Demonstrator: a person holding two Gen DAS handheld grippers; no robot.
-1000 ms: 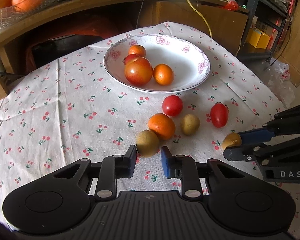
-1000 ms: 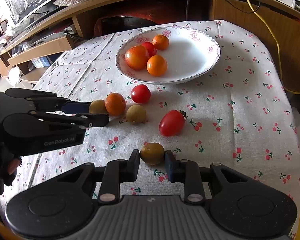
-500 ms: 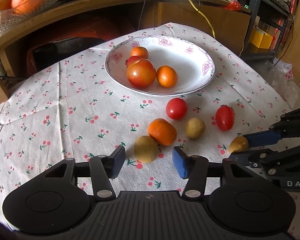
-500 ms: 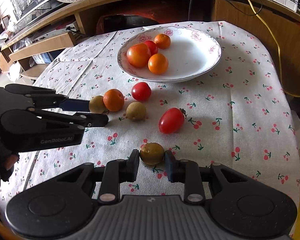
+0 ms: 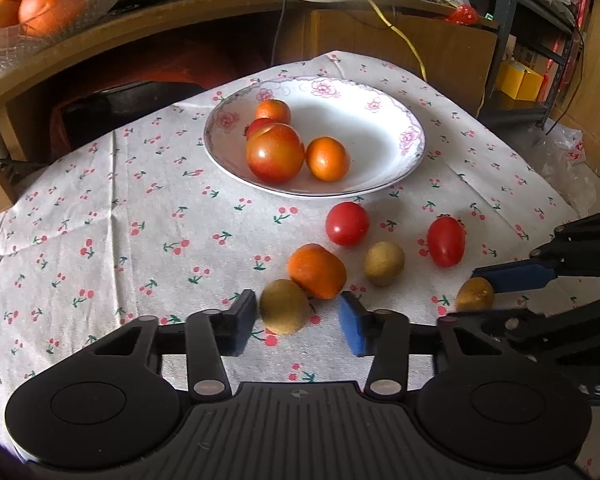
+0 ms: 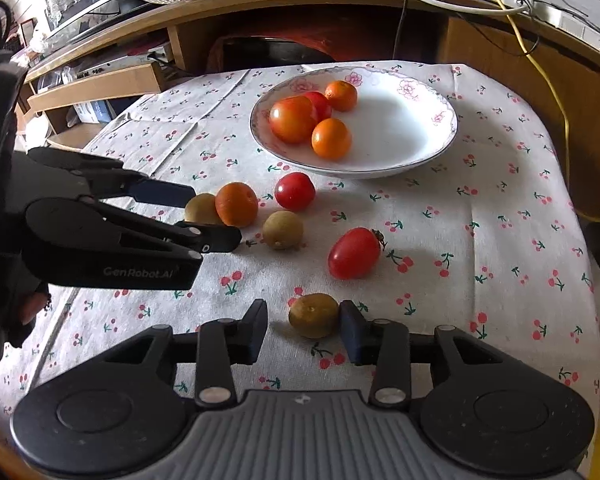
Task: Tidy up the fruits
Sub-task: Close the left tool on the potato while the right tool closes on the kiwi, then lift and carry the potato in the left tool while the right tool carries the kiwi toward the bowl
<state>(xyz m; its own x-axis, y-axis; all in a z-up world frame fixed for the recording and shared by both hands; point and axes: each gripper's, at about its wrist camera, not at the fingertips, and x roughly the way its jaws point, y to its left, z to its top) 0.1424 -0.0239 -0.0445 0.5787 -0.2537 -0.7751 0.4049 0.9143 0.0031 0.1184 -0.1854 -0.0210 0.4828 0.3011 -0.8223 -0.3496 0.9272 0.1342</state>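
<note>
Left gripper [image 5: 298,322] closing, fingers narrow around a brown fruit [image 5: 284,306] on the desk [image 5: 100,240]; right gripper [image 6: 304,330] opening, brown fruit [image 6: 314,315] loose between. Both likely bound for the bowl [image 5: 414,148].

The left gripper [image 5: 298,320] was seen closing, a brown kiwi [image 5: 284,306] lying between its jaws, just beside the left pad and clear of the right. An orange [image 5: 317,271] touched that kiwi. Four fruits were held in the floral bowl [image 5: 404,140]. The right gripper [image 5: 488,294] was seen around another kiwi [image 5: 474,294].
</note>
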